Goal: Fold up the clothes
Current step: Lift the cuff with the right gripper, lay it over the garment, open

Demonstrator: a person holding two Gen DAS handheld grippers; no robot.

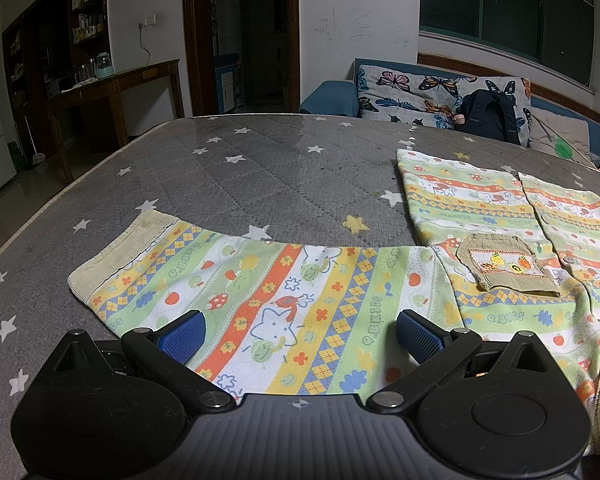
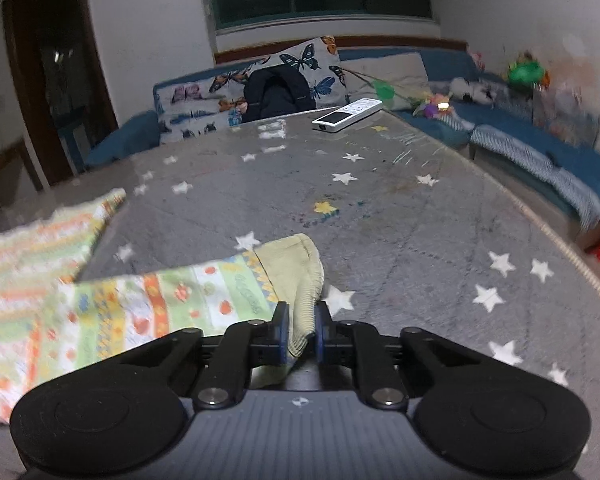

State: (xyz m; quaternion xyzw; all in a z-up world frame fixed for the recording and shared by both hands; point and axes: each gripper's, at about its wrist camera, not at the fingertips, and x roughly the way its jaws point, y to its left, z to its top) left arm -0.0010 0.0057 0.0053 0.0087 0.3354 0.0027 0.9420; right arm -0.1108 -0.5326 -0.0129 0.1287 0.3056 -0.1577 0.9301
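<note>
A child's patterned top with green, yellow and orange bands lies spread on the grey star-print table. In the left wrist view one sleeve (image 1: 260, 300) stretches left, ending in a cream ribbed cuff (image 1: 116, 248); the body (image 1: 520, 232) with a tan pocket (image 1: 504, 268) lies to the right. My left gripper (image 1: 300, 336) is open, its blue pads (image 1: 184, 336) just over the sleeve. In the right wrist view my right gripper (image 2: 302, 332) is shut on the other sleeve's cream cuff (image 2: 300, 280), lifted slightly off the table.
A white remote control (image 2: 346, 114) lies at the table's far edge (image 2: 560, 248). A blue sofa (image 2: 540, 152) with butterfly cushions (image 1: 412, 96), a dark backpack (image 1: 488, 114) and toys runs behind and to the right. A wooden desk (image 1: 112, 88) stands at left.
</note>
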